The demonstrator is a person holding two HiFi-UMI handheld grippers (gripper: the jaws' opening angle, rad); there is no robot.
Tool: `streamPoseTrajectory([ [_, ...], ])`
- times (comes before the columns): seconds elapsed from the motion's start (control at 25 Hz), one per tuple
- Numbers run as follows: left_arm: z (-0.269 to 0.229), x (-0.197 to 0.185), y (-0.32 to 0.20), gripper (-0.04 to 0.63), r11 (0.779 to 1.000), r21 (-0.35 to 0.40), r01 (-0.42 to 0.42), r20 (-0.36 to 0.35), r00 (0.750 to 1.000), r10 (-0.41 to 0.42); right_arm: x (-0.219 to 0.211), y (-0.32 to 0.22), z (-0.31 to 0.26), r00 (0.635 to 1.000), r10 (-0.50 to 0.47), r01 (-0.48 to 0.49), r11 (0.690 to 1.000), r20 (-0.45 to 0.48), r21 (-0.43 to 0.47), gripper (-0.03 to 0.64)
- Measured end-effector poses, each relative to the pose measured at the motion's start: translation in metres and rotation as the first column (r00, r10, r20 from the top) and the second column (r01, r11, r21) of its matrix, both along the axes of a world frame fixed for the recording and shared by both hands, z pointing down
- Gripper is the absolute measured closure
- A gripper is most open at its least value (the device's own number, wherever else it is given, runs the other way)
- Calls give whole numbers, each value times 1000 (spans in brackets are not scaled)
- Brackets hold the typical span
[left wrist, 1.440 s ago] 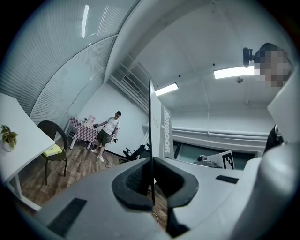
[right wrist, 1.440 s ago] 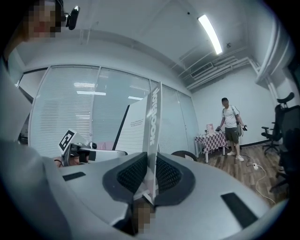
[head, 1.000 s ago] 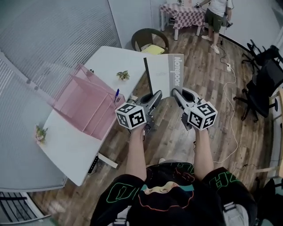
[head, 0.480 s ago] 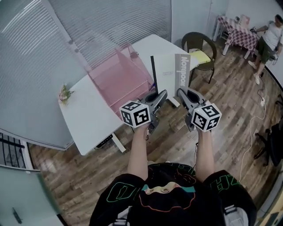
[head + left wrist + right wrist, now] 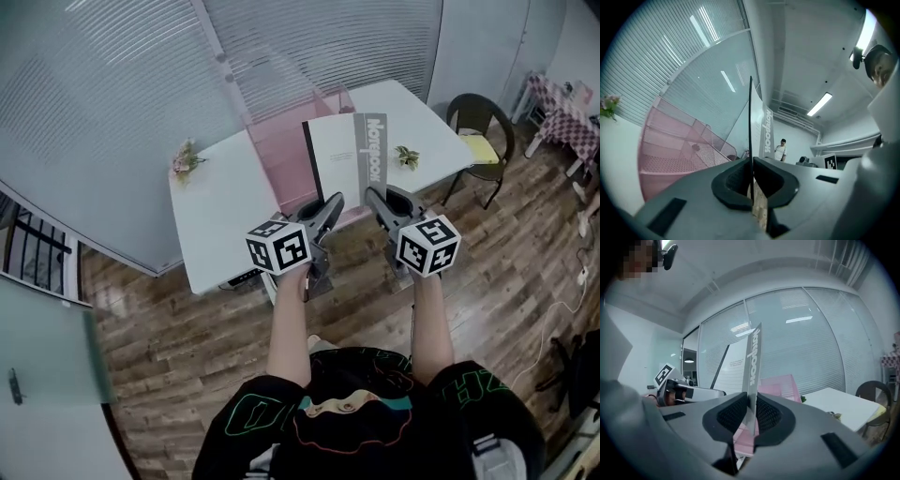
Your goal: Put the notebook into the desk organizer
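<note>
I hold a grey-white notebook (image 5: 345,155) upright in the air with both grippers. My left gripper (image 5: 330,202) is shut on its left lower edge, and the cover stands thin between the pads (image 5: 751,122). My right gripper (image 5: 375,197) is shut on the grey spine strip printed "Notebook" (image 5: 752,366). Behind the notebook, on the white table (image 5: 216,202), stands the pink mesh desk organizer (image 5: 281,150), partly hidden by it. The organizer also shows at the left of the left gripper view (image 5: 675,150) and behind the jaws in the right gripper view (image 5: 776,385).
A small plant (image 5: 406,155) and a flower sprig (image 5: 187,157) sit on the table. A round chair with a yellow cushion (image 5: 483,141) stands at its right end. Glass walls with blinds close the far side. A person (image 5: 780,150) stands far off.
The head view has swung round: the table and pink organizer have come from the left to straight behind the notebook. Both grippers keep the same hold on the notebook.
</note>
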State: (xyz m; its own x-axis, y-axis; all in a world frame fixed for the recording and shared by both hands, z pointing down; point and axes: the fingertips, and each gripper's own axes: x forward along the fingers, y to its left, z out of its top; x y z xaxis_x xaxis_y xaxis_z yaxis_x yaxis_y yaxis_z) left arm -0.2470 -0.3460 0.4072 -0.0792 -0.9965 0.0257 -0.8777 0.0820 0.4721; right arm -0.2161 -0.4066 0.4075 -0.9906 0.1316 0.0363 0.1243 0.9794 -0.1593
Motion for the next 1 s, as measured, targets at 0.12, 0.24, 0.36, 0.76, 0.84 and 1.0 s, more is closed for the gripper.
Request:
streamPoseTrajectory([
  [0.12, -3, -19, 22, 581, 998, -5, 69, 4, 998, -69, -21, 21, -4, 999, -48, 48, 999, -1, 8, 586],
  [0.24, -5, -36, 39, 575, 992, -13, 128, 8, 992, -128, -39, 35, -9, 997, -76, 76, 997, -2, 8, 586],
  [0.36, -5, -52, 53, 568, 984, -29, 175, 16, 985, -174, -57, 49, -10, 996, -89, 89, 996, -13, -4, 586],
  [0.76, -5, -55, 68, 437, 985, -50, 166, 84, 983, -161, -85, 63, -12, 992, -123, 121, 992, -32, -34, 586],
  [0.84, -5, -55, 69, 425, 987, -45, 153, 88, 985, -149, -87, 62, -11, 992, -122, 120, 991, -29, -50, 586],
  [1.0, 0, -49, 70, 397, 993, -51, 107, 100, 990, -102, -89, 59, -3, 994, -105, 101, 992, -39, -80, 586],
])
